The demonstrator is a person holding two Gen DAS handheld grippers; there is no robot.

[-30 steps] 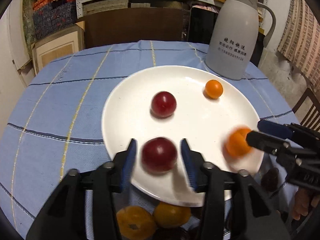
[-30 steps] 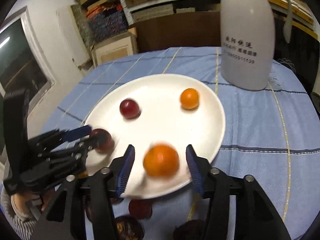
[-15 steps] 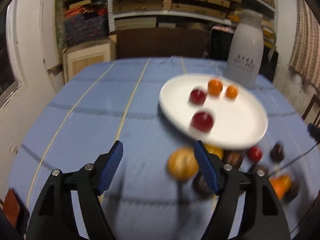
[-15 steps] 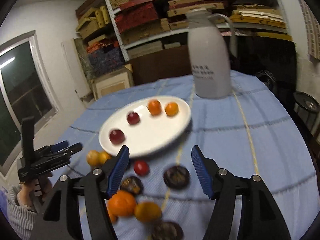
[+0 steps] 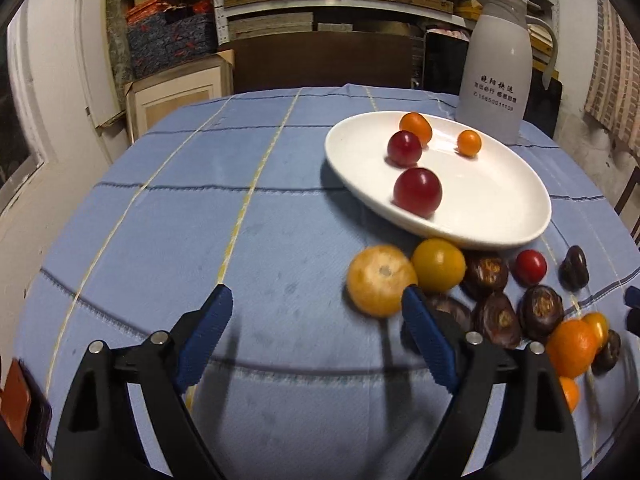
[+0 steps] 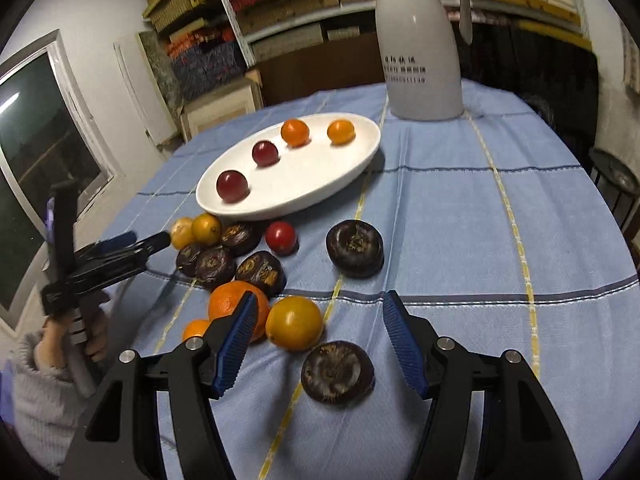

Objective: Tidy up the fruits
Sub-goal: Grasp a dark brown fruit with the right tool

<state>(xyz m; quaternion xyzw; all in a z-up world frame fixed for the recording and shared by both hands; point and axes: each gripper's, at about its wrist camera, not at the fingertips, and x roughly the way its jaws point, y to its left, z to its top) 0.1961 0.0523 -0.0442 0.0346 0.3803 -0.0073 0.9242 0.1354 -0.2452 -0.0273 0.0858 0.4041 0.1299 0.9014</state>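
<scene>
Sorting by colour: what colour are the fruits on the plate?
Two dark red, two orange; clearest in the right wrist view.

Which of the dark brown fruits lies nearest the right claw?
The lone dark fruit just ahead of the right claw, beside the yellow-orange fruit. The other dark ones sit farther off, toward the plate.

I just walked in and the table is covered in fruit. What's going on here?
A person is sorting fruit onto a white plate with a handheld gripper in each hand. Two red fruits and two orange ones already sit on the plate. The left gripper and right gripper are both open and empty; the left one's jaws have just been opening. More oranges and dark brown fruits lie on the blue tablecloth below the plate.
</scene>
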